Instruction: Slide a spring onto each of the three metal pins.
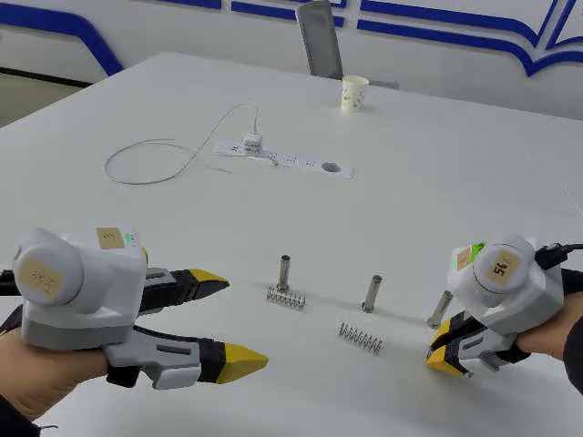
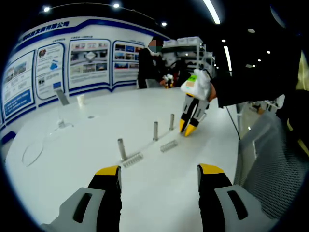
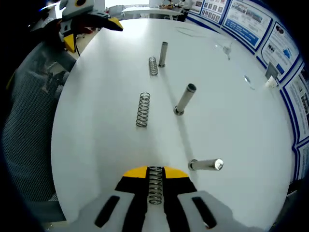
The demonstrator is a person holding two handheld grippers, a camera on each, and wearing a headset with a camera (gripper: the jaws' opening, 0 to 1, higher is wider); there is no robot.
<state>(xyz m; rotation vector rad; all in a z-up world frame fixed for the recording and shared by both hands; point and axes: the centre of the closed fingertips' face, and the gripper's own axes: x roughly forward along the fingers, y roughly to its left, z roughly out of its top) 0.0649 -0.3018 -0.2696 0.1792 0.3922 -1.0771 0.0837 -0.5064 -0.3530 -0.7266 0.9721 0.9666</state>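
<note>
Progress 0/3: left pin [image 1: 283,271], mid pin [image 1: 372,293] & right pin [image 1: 440,309] all stand bare on the tabletop [image 1: 410,182]. Right tongs [image 3: 154,172] clenched on 1st spring [image 3: 155,188], low, just beside right pin, prob. abt to thread it. Left tongs [image 2: 159,170] released, empty, well apart. 2nd spring [image 1: 285,297] lies just beside left pin; 3rd spring [image 1: 361,338] near mid pin. All 3 left to do.

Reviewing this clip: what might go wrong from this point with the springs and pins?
The spring pinched in the right gripper could slip or pop out. The nearest pin stands close beside that gripper and might get knocked over. The left gripper is open and steadies nothing.
</note>
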